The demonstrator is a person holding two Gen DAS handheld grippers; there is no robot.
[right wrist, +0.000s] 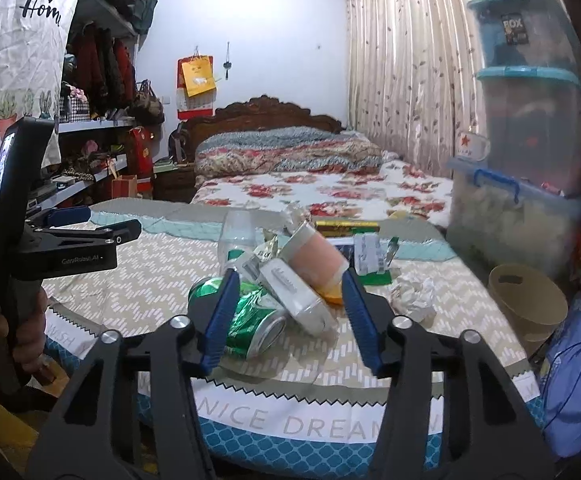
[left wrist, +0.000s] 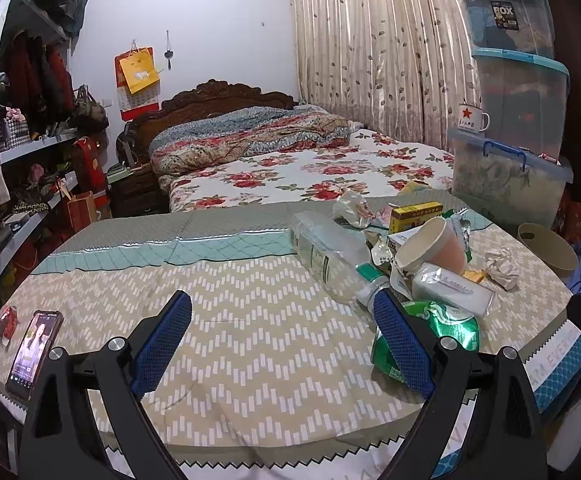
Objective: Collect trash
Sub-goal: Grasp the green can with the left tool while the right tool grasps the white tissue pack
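right hand-held gripper [right wrist: 288, 312] straddles crushed green can [right wrist: 246, 320].

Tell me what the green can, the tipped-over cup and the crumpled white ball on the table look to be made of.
Green can: thin metal, probably aluminium; glossy printed skin, dented, with a silvery end rim.
Cup: looks like paper or card; matte cream inside, pinkish outside, rolled lip. A plastic lining cannot be ruled out.
White ball: paper or tissue, matte, sharply creased; which one is unclear.

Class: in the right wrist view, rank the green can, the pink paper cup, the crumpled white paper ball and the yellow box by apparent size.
1. green can, though it lies nearest the camera
2. pink paper cup
3. yellow box and crumpled white paper ball: too alike to rank
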